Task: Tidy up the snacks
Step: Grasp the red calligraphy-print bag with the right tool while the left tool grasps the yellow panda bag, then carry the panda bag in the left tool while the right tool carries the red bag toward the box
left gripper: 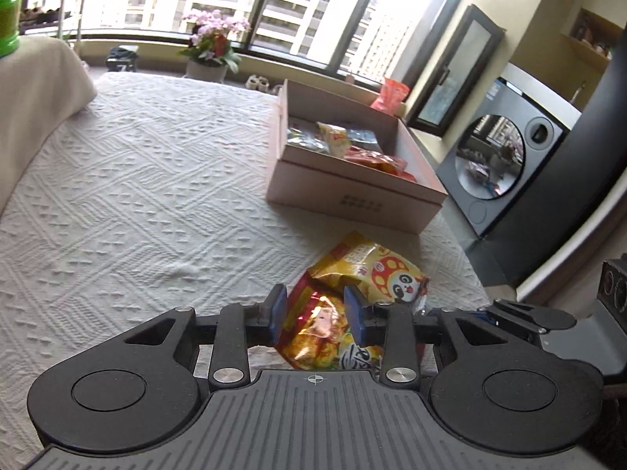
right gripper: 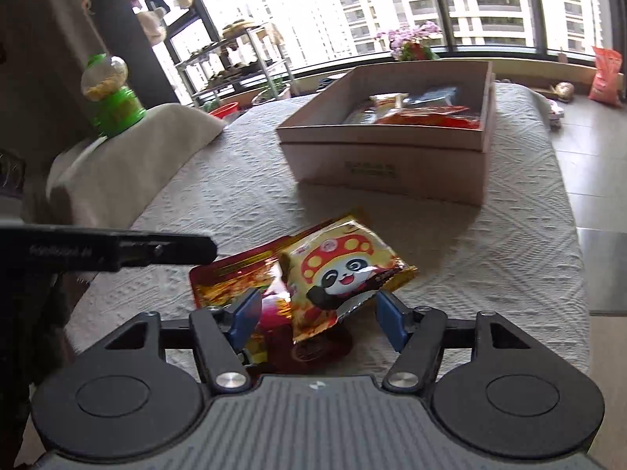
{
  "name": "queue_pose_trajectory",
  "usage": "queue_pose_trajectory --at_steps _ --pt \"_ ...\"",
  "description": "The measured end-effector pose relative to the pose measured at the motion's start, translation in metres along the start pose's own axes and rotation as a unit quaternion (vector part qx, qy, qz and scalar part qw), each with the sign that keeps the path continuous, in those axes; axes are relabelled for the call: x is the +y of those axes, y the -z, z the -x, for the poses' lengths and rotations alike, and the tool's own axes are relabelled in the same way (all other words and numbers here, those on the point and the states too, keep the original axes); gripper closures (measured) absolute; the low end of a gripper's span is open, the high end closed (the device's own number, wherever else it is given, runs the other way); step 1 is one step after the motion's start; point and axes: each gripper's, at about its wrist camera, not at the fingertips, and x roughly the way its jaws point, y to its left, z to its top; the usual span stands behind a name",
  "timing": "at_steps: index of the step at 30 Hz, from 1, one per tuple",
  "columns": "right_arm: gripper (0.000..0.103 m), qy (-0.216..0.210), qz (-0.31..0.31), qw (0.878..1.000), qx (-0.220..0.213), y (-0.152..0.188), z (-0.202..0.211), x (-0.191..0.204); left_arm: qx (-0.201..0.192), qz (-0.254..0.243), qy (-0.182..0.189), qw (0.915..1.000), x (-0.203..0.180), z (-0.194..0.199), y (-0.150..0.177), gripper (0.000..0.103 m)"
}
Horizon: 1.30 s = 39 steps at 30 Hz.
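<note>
White textured bedspread [left gripper: 137, 180] carries everything. Cardboard box [left gripper: 348, 192] sits toward its far right edge, several snack packets inside. Near edge, in front of box: panda snack bag [right gripper: 345, 270] lying partly on top of red-gold snack bag [right gripper: 235, 282]. Right gripper [right gripper: 318, 313] released, jaws spread on either side of panda bag's near end. Left gripper [left gripper: 316, 319] released, jaws apart over red-gold bag, gripping nothing.

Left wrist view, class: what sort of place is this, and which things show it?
Probably a high-rise flat's living area: a cloth-covered table, big windows facing apartment towers, a potted flowering plant on the sill, a washing machine alongside.
</note>
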Motion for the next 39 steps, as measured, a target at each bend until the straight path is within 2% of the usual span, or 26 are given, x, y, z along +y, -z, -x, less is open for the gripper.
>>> queue_pose_trajectory --at_steps 1,5,8,9,10,11,12,16,18,20,22,23,25,28,31,33,35,37,39 --pt "0.014 -0.001 0.023 1.000 0.001 0.001 -0.002 0.013 -0.002 0.006 -0.006 1.0000 0.005 0.003 0.000 0.066" --pt "0.013 0.043 0.103 0.994 0.007 -0.002 -0.027 0.047 -0.004 0.018 -0.003 0.9998 0.010 0.011 0.000 0.066" --pt "0.010 0.062 0.109 0.992 0.020 0.000 -0.039 0.051 0.001 0.007 0.010 0.9999 0.005 0.010 0.000 0.066" --pt "0.013 0.052 0.114 0.992 0.023 0.004 -0.035 0.053 0.002 0.003 0.012 0.9999 0.003 0.009 0.000 0.066" --pt "0.027 0.045 0.123 0.991 0.025 0.008 -0.031 0.055 0.003 0.000 0.012 0.9999 0.001 0.007 -0.001 0.066" --pt "0.029 0.044 0.134 0.990 0.025 0.015 -0.024 0.058 0.002 -0.003 0.014 0.9999 -0.003 0.003 -0.003 0.066" --pt "0.041 0.048 0.143 0.988 0.024 0.021 -0.017 0.059 0.001 -0.006 0.017 0.9998 -0.008 0.000 -0.006 0.066" --pt "0.041 0.054 0.130 0.990 0.031 0.034 0.008 0.052 0.002 -0.052 0.059 0.9969 -0.049 -0.029 -0.024 0.066" --pt "0.036 0.055 0.109 0.992 0.032 0.037 0.015 0.044 0.009 -0.094 0.069 0.9932 -0.082 -0.056 -0.032 0.066" --pt "0.029 0.062 0.090 0.994 0.031 0.038 0.017 0.036 0.008 -0.146 0.051 0.9879 -0.109 -0.078 -0.033 0.066" --pt "0.025 0.070 0.071 0.995 0.027 0.039 0.019 0.028 0.000 -0.218 0.002 0.9758 -0.134 -0.101 -0.025 0.066" --pt "0.025 0.074 0.067 0.995 0.024 0.039 0.020 0.027 -0.002 -0.257 -0.024 0.9661 -0.143 -0.111 -0.016 0.065" --pt "0.022 0.084 0.066 0.994 0.019 0.040 0.022 0.024 0.010 -0.296 -0.057 0.9536 -0.144 -0.123 -0.004 0.063" --pt "0.016 0.094 0.063 0.993 0.014 0.043 0.025 0.020 0.007 -0.312 -0.088 0.9460 -0.125 -0.116 0.005 0.060" --pt "0.016 0.092 0.049 0.994 0.012 0.046 0.031 0.010 0.002 -0.293 -0.117 0.9490 -0.094 -0.100 0.005 0.060" --pt "0.015 0.095 0.043 0.995 0.006 0.047 0.034 0.005 0.000 -0.268 -0.099 0.9584 -0.071 -0.087 0.002 0.059" --pt "0.014 0.099 0.035 0.994 0.001 0.048 0.036 0.001 0.002 -0.251 -0.086 0.9640 -0.057 -0.079 0.001 0.052" --pt "0.014 0.106 0.025 0.994 -0.005 0.048 0.037 -0.002 0.002 -0.246 -0.079 0.9661 -0.053 -0.078 0.000 0.051" --pt "0.014 0.109 0.019 0.994 -0.010 0.050 0.038 -0.002 0.007 -0.255 -0.077 0.9639 -0.057 -0.081 0.000 0.048"
